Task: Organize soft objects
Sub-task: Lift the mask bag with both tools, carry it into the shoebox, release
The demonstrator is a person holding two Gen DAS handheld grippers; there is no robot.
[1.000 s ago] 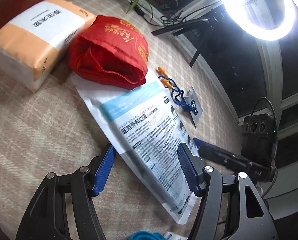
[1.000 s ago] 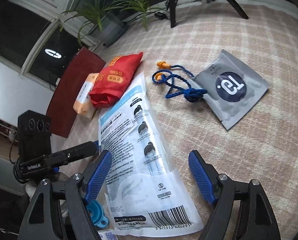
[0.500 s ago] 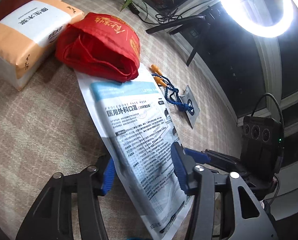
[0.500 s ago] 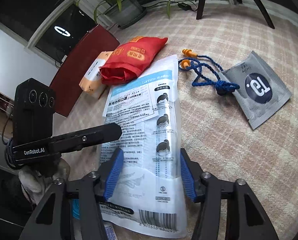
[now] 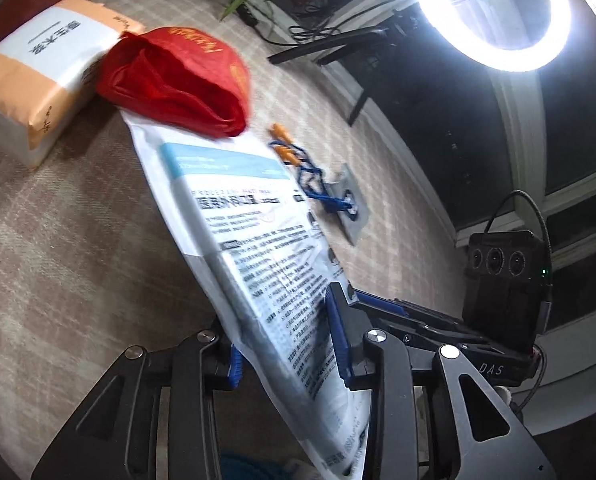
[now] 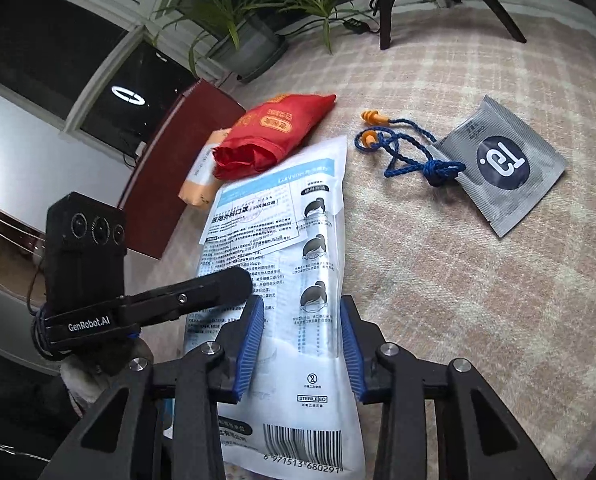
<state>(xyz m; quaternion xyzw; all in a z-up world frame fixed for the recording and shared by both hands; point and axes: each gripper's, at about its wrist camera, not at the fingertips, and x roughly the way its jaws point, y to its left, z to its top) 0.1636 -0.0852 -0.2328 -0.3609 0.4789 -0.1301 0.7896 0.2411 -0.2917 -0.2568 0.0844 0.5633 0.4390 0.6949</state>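
Note:
A white and blue face mask pack (image 5: 250, 240) lies lengthwise on the checked cloth, its far end tucked under a red folded bag (image 5: 178, 80). My left gripper (image 5: 286, 350) has its jaws closing on the pack's near part; the blue pads press its edges and the pack bows up between them. In the right wrist view the same pack (image 6: 282, 240) runs between the pads of my right gripper (image 6: 300, 348), whose jaws are also closing and squeezing it. The red bag (image 6: 274, 136) sits beyond.
An orange and white tissue pack (image 5: 38, 80) lies left of the red bag. Orange earplugs on a blue cord (image 6: 410, 156) and a grey sachet (image 6: 502, 164) lie to the right. A ring light (image 5: 494, 12), a potted plant (image 6: 250, 28) and a dark red board (image 6: 170, 168) border the table.
Both pairs of jaws have narrowed from wide apart onto the mask pack. The pack's near end has bowed up and tilted off the cloth.

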